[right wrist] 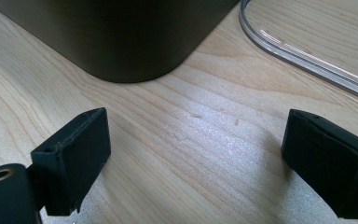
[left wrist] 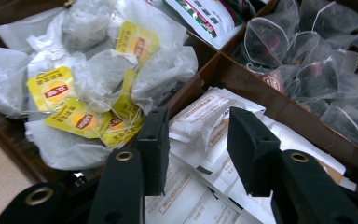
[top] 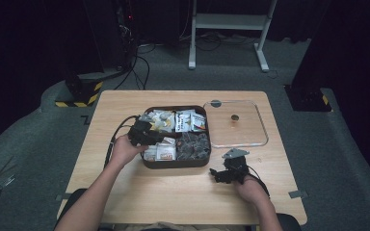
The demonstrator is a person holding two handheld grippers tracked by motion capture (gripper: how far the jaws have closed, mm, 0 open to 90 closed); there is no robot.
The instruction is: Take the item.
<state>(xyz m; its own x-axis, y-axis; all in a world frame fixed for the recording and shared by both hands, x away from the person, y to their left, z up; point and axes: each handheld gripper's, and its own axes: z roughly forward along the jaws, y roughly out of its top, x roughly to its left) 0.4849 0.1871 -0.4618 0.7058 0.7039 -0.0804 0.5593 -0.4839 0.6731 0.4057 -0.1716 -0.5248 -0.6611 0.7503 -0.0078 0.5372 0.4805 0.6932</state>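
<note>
Jaws of the left gripper (left wrist: 196, 154) are seen parted to a moderate gap, poised over the white paper sachets (left wrist: 205, 140) in the near-left compartment of the dark brown four-compartment box (top: 176, 163); whether their tips touch the sachets cannot be told, and nothing is clamped between them. In the high view the left gripper (top: 147, 134) is held at the box's left edge by the left hand (top: 123, 150).

Jaws of the right gripper (right wrist: 196, 163) are spread wide, released, with only bare wood between them. In the high view this gripper (top: 226, 172) is found on the light wooden surface (top: 125, 187), near the box's near-right corner, held by the right hand (top: 251, 188). The rounded dark corner of the box (right wrist: 121, 42) is seen beyond its jaws, and the rim of the clear plastic lid (right wrist: 303, 51) to the far right.

Four compartments are counted: white tea bags with yellow tags (left wrist: 88, 84) at far left, printed packets (left wrist: 205, 16) at far right, the white sachets at near left, and translucent pyramid bags (left wrist: 307, 60) at near right. One clear lid (top: 260, 130) lies flat just right of the box, close to the surface's right edge. Open wood is left along the near edge, between the two forearms, and down the left side.
</note>
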